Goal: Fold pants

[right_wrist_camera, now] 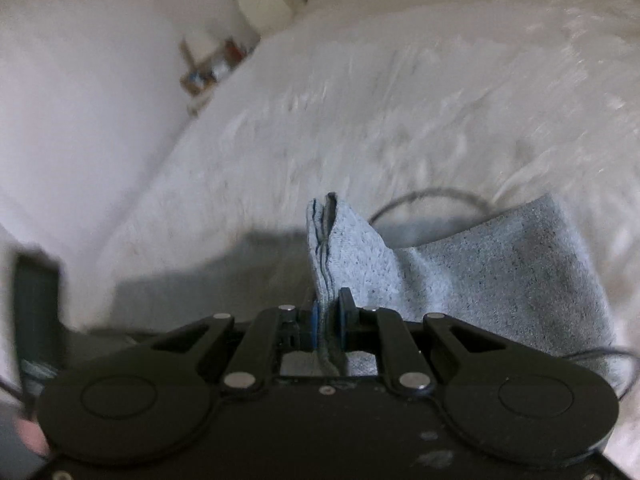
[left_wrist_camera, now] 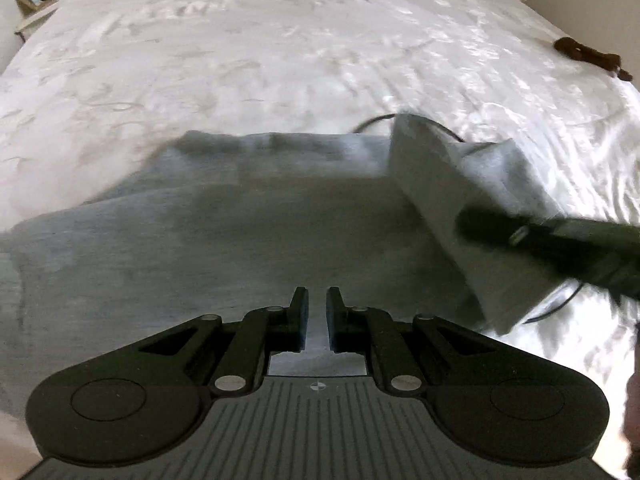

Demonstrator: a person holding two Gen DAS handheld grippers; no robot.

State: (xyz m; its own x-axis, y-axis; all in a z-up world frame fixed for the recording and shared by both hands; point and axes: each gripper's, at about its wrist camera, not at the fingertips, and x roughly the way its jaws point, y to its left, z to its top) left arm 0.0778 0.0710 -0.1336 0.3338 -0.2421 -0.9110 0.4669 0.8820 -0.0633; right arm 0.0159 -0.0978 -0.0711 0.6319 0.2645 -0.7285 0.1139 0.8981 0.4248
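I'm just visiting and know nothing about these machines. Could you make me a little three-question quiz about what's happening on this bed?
1. True or false: the right claw pinches a folded edge of the grey pants.
2. What lies near the bed's far right edge? A) a brown item B) a red book
3. What colour is the bedcover?

Key:
1. True; layered fabric sits between its pads.
2. A, the brown item.
3. White.
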